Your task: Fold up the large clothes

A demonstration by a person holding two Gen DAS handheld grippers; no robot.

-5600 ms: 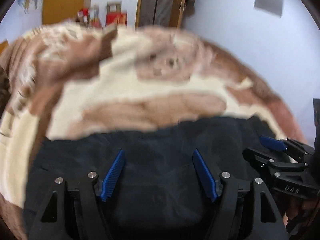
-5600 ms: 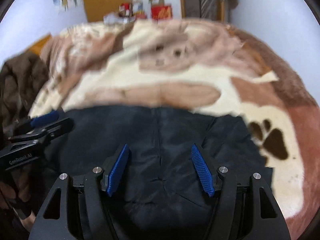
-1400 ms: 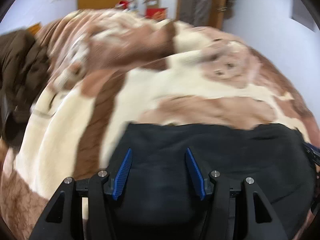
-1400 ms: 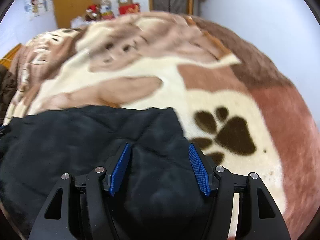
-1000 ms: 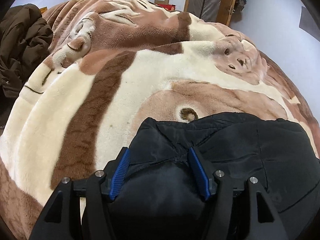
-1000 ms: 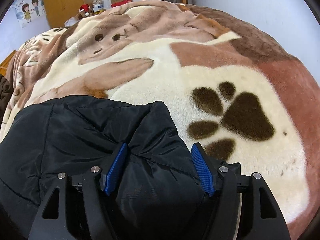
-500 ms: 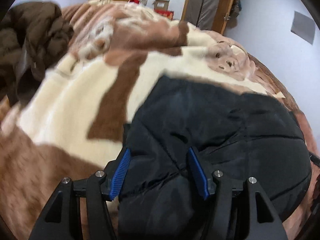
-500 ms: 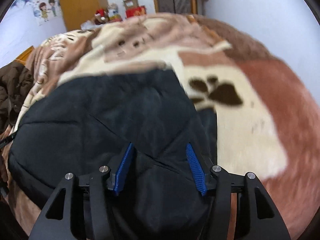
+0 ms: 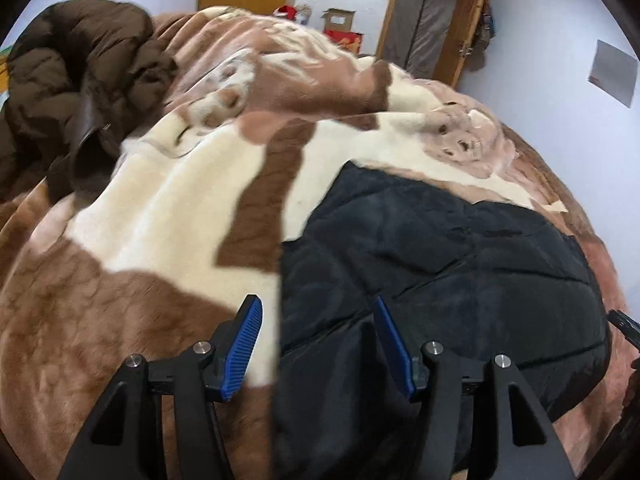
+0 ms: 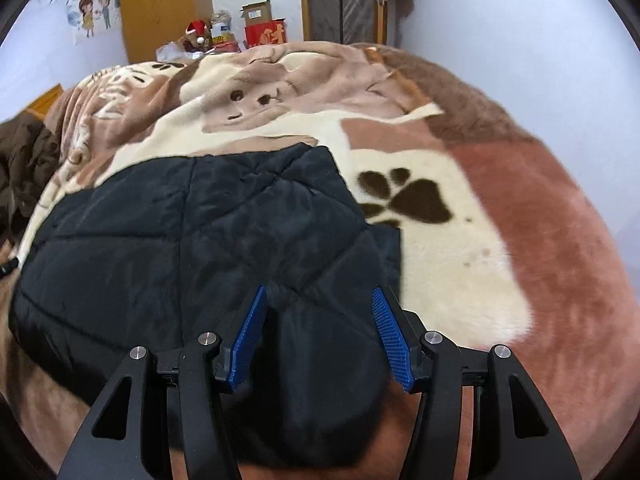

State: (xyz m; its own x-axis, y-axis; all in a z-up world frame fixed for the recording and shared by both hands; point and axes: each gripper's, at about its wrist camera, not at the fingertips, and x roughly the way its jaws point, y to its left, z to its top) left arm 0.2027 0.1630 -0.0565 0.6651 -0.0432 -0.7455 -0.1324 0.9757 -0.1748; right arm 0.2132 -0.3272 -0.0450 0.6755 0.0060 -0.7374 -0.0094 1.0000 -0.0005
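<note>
I'm looking over a brown-and-cream blanket [image 9: 168, 216] covering the bed, a brown coat [image 9: 76, 80] heaped far left, a door [image 9: 432, 20] beyond. The black jacket [image 10: 192, 232] is lying folded on it. My left gripper [image 9: 316, 344] and right gripper [image 10: 320, 336] are hanging released over its near corners.

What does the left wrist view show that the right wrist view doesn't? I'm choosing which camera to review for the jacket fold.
Only the left wrist view shows the brown coat whole, heaped at the blanket's far left, and the left gripper, open over the black jacket's left edge. Only the right wrist view shows the paw print, the wall sticker and the right gripper, open. Both show the black jacket folded on the blanket.
</note>
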